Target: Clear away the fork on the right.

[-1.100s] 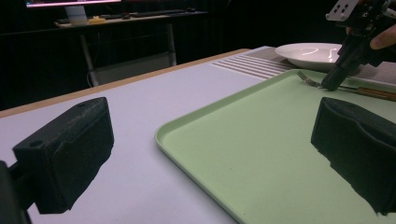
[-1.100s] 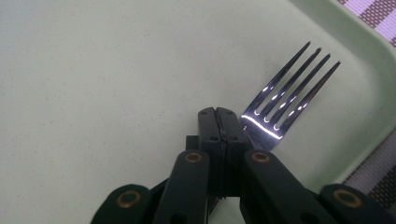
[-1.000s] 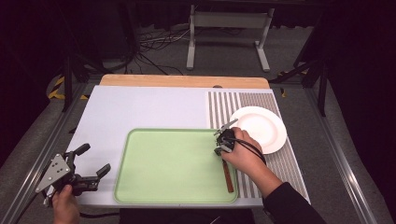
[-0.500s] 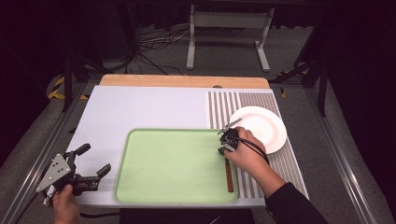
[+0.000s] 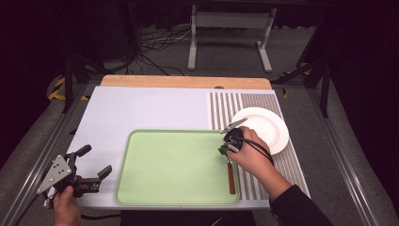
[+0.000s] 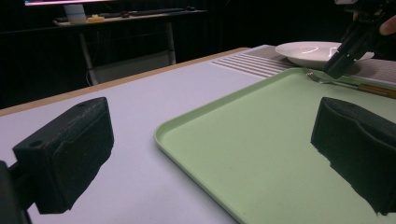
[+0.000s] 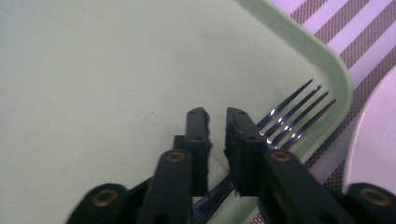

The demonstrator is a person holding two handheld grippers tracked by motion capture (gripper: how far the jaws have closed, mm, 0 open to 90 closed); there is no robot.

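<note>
The right gripper has its jaws released, a narrow gap between them, above the neck of a fork. The fork lies at 3 o'clock in the green tray, wooden handle toward the person. A white plate sits just beside, at 2 o'clock. The left gripper, jaws spread wide, hovers at 8 o'clock of the tray.
</note>
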